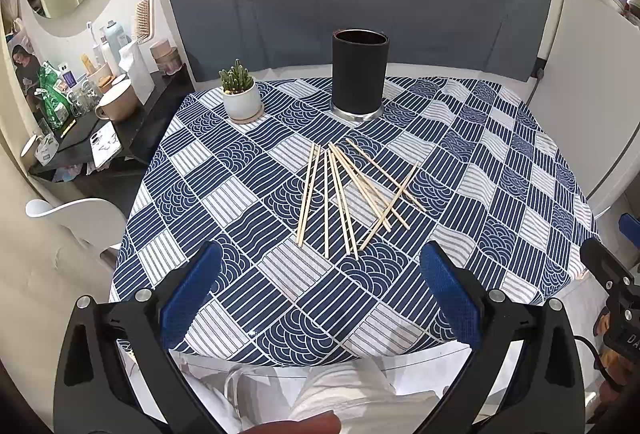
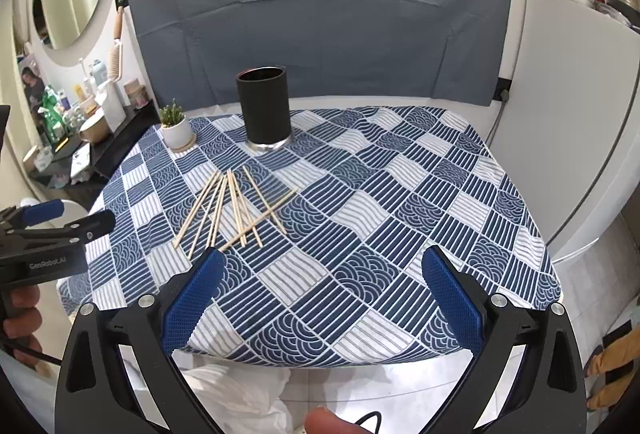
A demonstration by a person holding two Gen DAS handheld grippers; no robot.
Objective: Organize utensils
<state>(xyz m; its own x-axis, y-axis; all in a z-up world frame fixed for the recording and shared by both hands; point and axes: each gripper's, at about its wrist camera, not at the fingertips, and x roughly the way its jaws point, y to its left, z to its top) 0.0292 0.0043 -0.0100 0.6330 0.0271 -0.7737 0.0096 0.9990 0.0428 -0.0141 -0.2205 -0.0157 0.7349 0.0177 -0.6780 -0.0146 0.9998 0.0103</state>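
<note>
In the left wrist view, the left gripper [image 1: 320, 290] is hovering spread wide and empty at the lower frame; the chopsticks [image 1: 352, 193] are lying criss-crossed at centre, the black holder [image 1: 360, 73] standing above them — best to pinch one uncrossed stick near its end.

In the right wrist view, the right gripper [image 2: 322, 294] is likewise gaping, empty. The holder's inside is hidden — contents unknowable.
</note>
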